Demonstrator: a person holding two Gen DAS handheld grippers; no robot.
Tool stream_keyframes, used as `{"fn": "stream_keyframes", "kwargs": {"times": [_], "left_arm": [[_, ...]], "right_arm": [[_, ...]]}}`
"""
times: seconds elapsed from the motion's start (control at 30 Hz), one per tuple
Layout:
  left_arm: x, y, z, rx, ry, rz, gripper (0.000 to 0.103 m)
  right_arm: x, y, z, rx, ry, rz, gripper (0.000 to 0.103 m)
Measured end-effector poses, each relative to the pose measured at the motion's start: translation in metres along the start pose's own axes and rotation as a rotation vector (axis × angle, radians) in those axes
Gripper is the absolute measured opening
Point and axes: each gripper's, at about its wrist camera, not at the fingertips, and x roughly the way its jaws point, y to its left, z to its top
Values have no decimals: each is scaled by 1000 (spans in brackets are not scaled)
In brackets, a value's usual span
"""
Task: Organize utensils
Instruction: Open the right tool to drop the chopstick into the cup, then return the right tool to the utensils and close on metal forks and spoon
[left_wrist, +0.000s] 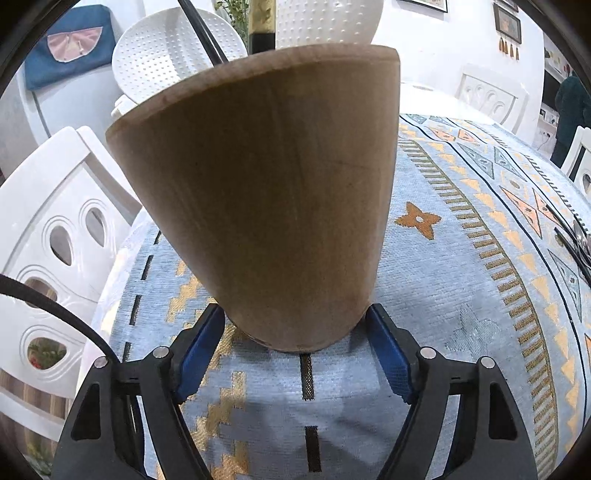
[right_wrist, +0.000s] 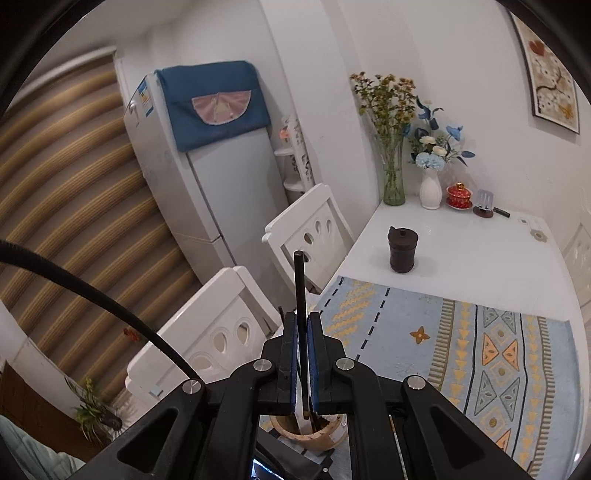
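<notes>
Your left gripper (left_wrist: 295, 343) had its blue pads (left_wrist: 201, 349) pressed against either side of the base of the wooden cup (left_wrist: 266, 192), so it was clamped on the cup near the bottom. The cup leaned away from the camera and to the left, its base at or just above the patterned blue cloth (left_wrist: 461, 295) on the table; whether it touched the cloth could not be told. White perforated utensils (left_wrist: 173, 51) and thin black handles (left_wrist: 203, 33) rose out of its open top. A white chair (left_wrist: 55, 221) stood just beside the table edge on the left.

Your right gripper (right_wrist: 303, 350) was closed tight on a thin black stick (right_wrist: 299, 280), which ran upright between the pads and poked up past the fingertips. Its lower end pointed down toward the wooden cup directly below the gripper in the right wrist view; the mouth of the cup showed beneath the jaws, with something white standing inside. Farther along the table stood a dark lidded jar (right_wrist: 402, 251), well apart from the cup, and vases of flowers (right_wrist: 430, 173) stood against the wall.
</notes>
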Motion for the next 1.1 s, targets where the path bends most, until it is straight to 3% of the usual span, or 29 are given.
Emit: {"fn": "stream_keyframes", "kwargs": {"times": [0.27, 0.4, 0.43, 0.77, 1.1], "left_arm": [[1, -1, 0, 4, 1, 4, 78], [2, -1, 0, 6, 2, 4, 78], [2, -2, 0, 6, 2, 5, 78], [2, -2, 0, 8, 1, 6, 78], [2, -2, 0, 9, 2, 6, 78]], "right_arm": [[9, -2, 4, -10, 85, 31, 7], [6, -13, 6, 49, 62, 84, 35], [2, -15, 6, 54, 38, 82, 36], [-21, -53, -2, 172, -1, -1, 38], [-44, -113, -68, 316, 119, -216, 42]]}}
